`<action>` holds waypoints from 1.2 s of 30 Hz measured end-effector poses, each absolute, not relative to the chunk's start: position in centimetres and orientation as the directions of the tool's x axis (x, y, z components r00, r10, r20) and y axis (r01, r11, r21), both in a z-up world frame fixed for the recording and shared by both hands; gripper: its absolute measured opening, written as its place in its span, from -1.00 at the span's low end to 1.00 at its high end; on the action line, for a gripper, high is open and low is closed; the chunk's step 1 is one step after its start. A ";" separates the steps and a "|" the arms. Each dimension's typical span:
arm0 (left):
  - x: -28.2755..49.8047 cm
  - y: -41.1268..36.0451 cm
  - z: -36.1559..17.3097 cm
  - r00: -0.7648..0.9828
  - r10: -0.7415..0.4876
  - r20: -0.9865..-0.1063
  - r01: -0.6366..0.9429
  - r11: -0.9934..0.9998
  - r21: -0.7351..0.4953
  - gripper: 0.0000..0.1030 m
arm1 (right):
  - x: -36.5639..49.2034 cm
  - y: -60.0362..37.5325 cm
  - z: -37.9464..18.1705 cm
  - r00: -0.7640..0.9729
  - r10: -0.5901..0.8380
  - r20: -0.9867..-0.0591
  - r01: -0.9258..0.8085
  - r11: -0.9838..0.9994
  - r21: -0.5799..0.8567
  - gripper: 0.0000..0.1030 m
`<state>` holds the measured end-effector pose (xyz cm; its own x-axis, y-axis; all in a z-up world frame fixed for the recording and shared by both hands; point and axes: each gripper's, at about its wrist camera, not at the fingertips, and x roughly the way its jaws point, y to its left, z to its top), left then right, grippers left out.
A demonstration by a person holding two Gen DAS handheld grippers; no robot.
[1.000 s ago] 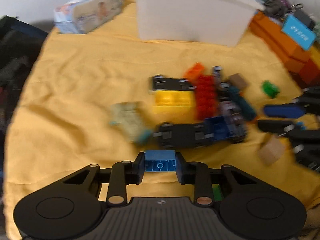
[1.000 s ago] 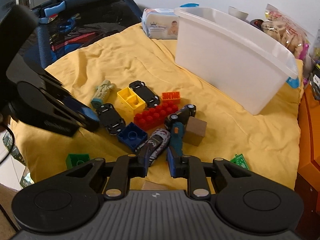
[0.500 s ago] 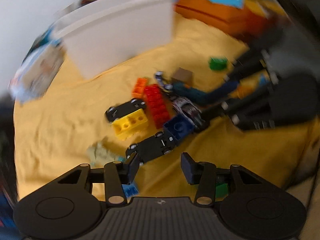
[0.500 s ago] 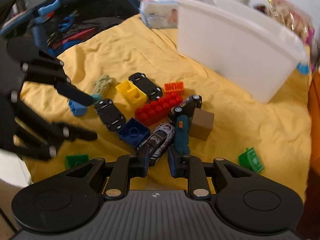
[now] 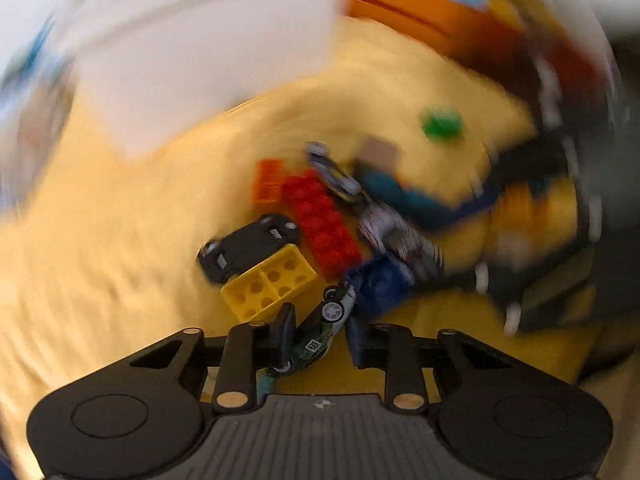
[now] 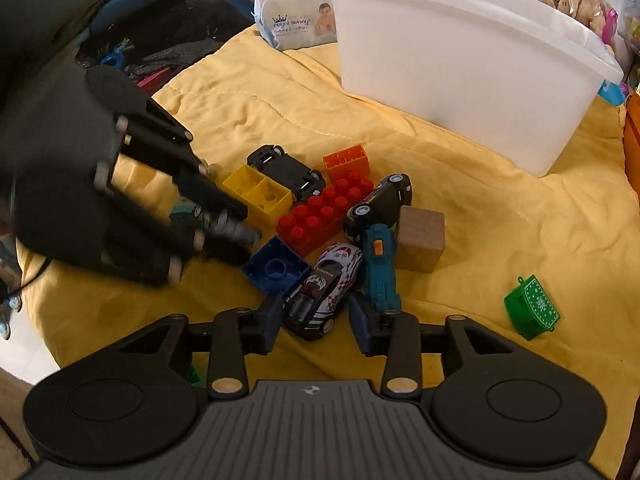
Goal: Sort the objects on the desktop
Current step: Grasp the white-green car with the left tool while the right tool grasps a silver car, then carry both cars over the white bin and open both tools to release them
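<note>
On the yellow quilted cloth (image 6: 460,200), the right gripper (image 6: 316,322) held its fingers open around a white-and-red toy race car (image 6: 326,280), seemingly ready to grasp; the left gripper (image 5: 318,334) straddled a dark toy car (image 5: 316,340), fingers parted.

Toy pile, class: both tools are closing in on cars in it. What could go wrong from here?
1. The left tool straddles a tilted dark car; gripped at that slant, it may slip.
2. The right tool brackets the white car, which touches the teal car and blue brick; closing may knock them.
</note>
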<state>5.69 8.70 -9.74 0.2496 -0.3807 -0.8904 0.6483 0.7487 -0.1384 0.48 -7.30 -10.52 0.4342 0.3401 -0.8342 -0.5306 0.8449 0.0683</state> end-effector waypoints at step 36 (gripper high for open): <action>-0.6 7.8 -11.2 0.428 -0.174 -0.887 0.281 0.958 -0.052 -0.35 | -0.5 -8.3 -11.4 0.485 0.275 -0.830 -0.580 0.811 -0.070 -0.21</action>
